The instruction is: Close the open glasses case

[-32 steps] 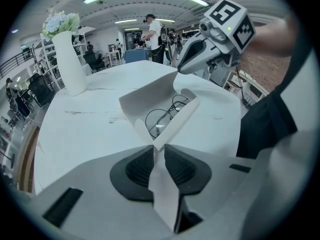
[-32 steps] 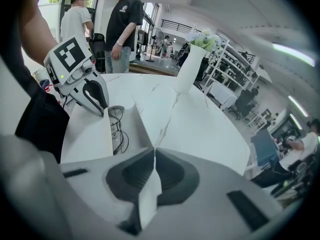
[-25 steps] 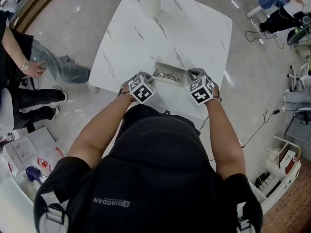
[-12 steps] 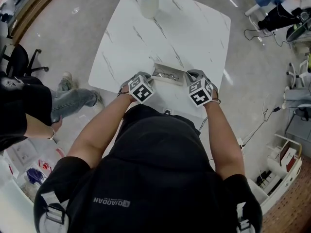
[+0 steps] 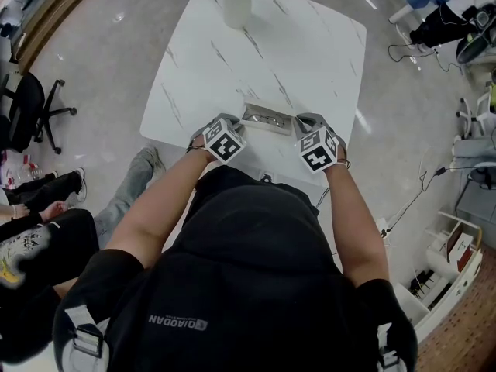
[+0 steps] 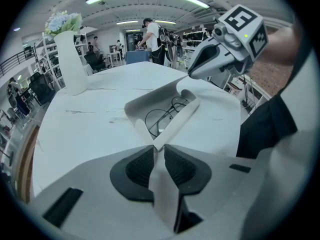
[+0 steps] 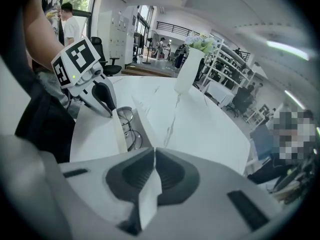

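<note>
On the left, my left gripper (image 5: 235, 127) sits at the near left end of the glasses case (image 5: 267, 120), and its fingers (image 6: 137, 166) are pressed together on the thin white lid flap (image 6: 176, 121), with nothing but that sheet between the pads. I read this as a pinch at the flap's corner, so that I can steer the flap without touching the tray. The case lies open at the near edge of the white worktop (image 5: 294, 45), right in front of me, with the glasses (image 6: 167, 115) resting inside its shallow tray. The flap stands up along the near side, tilted, not yet folded over the glasses. On the right, my right gripper (image 5: 302, 124) mirrors the left at the case's right end. Its fingers (image 7: 135, 174) are likewise closed tight on a thin white edge of the same flap. Holding both ends should let the lid swing over evenly rather than twist, and I judge the fold toward the far side is what remains. A white vase (image 5: 236, 2) stands well apart at the far edge, clear of this work.
</note>
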The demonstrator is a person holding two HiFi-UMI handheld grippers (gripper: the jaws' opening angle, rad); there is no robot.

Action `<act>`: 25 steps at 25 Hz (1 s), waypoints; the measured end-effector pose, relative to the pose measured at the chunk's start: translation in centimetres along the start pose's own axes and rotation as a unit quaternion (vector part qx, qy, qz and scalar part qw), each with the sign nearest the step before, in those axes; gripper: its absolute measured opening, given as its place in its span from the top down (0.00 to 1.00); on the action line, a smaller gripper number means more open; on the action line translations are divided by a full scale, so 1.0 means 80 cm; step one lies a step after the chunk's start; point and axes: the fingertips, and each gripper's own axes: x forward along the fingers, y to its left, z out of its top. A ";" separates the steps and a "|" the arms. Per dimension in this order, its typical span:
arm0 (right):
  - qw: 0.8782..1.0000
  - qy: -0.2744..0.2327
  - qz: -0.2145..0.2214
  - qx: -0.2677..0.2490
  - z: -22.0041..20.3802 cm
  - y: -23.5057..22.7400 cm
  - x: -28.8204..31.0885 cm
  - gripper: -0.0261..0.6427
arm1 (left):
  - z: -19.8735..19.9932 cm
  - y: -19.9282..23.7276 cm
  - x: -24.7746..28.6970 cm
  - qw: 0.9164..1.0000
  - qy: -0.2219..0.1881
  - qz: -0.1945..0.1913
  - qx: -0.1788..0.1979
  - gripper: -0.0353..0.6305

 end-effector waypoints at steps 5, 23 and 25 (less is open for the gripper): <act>1.000 -0.002 0.002 0.003 -0.004 0.006 -0.001 0.94 | -0.001 -0.002 0.002 1.000 -0.001 0.001 -0.002 0.84; 1.000 -0.003 0.016 0.013 -0.021 0.032 -0.006 0.94 | 0.001 -0.005 0.000 1.000 -0.003 0.000 0.000 0.84; 1.000 -0.003 0.015 0.015 -0.023 0.034 -0.007 0.94 | 0.001 -0.005 0.000 1.000 -0.004 -0.002 0.000 0.84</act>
